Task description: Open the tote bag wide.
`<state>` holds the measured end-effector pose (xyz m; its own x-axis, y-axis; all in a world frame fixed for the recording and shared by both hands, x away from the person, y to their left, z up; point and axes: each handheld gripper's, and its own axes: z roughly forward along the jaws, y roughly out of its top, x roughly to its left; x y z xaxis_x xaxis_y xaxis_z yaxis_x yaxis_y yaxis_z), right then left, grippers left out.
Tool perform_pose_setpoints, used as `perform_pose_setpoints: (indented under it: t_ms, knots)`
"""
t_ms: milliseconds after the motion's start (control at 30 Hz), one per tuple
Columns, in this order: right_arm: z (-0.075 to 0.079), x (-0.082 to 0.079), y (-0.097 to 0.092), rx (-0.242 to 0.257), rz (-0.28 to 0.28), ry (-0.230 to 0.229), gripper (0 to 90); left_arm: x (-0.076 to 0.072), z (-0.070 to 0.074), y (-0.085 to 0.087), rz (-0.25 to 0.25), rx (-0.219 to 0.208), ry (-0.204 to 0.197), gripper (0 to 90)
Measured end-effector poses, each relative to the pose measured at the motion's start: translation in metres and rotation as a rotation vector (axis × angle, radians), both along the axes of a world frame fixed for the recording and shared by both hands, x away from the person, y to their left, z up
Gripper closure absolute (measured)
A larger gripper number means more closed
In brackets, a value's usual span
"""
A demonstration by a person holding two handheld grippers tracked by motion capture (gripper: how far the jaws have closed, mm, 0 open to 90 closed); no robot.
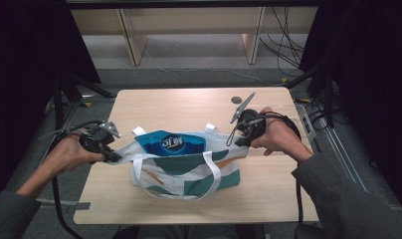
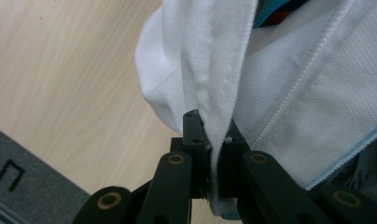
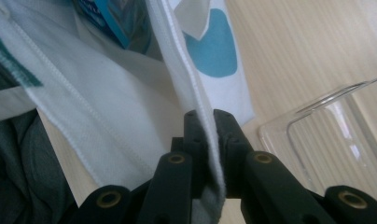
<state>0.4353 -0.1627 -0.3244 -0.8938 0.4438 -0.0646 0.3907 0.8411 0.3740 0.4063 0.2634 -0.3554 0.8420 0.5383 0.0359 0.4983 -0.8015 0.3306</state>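
Near the desk's front edge stands a white fabric tote bag [image 1: 184,169] with green patches. The left gripper [image 1: 111,155] and right gripper [image 1: 240,142] each have their fingers clenched on the bag's rim, at opposite ends.

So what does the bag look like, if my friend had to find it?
Look at the pale wooden table. Near its front edge stands a white cloth bag with green and orange shapes and white loop handles, its mouth pinched at each end by the left gripper and the right gripper. A blue packet pokes out of its top, and it is the one soft thing there.
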Motion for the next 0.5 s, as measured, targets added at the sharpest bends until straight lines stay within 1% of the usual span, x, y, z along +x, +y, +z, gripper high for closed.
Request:
perform_pose_setpoints:
  t_ms: [33, 67, 100, 167, 267, 300, 333, 367, 400, 433, 500]
  knots:
    - [-0.004, -0.001, 0.001, 0.004, -0.022, 0.018, 85.2, 0.000, -0.005, 0.000, 0.000, -0.002, 0.002, 84.8]
    - [-0.009, 0.000, 0.000, 0.015, -0.017, 0.026, 85.5, 0.001, -0.009, 0.001, 0.003, -0.008, 0.008, 84.7]
    - [-0.013, 0.001, 0.000, 0.018, -0.008, 0.017, 85.7, 0.001, -0.012, 0.001, 0.005, -0.012, 0.012, 84.8]
    - [-0.020, 0.001, 0.000, 0.026, -0.024, 0.021, 85.7, 0.003, -0.023, 0.002, 0.012, -0.017, 0.021, 84.7]
    - [-0.033, 0.002, 0.000, 0.054, -0.032, 0.025, 85.6, 0.007, -0.043, 0.003, 0.019, -0.030, 0.028, 84.6]
    - [-0.038, 0.004, 0.000, 0.064, -0.031, 0.023, 85.6, 0.008, -0.050, 0.004, 0.027, -0.039, 0.032, 84.6]
    - [-0.043, 0.004, 0.000, 0.072, -0.042, 0.026, 85.6, 0.008, -0.059, 0.004, 0.041, -0.050, 0.045, 84.6]
    - [-0.050, 0.004, 0.000, 0.088, -0.048, 0.031, 85.6, 0.008, -0.066, 0.004, 0.048, -0.059, 0.048, 84.6]
    - [-0.056, 0.003, 0.000, 0.101, -0.055, 0.038, 85.6, 0.008, -0.072, 0.004, 0.059, -0.076, 0.040, 84.6]
    - [-0.061, 0.003, -0.001, 0.106, -0.057, 0.036, 85.6, 0.007, -0.076, 0.004, 0.064, -0.083, 0.043, 84.6]
    - [-0.071, 0.001, -0.001, 0.113, -0.066, 0.031, 85.7, 0.005, -0.087, 0.002, 0.110, -0.124, 0.038, 84.6]
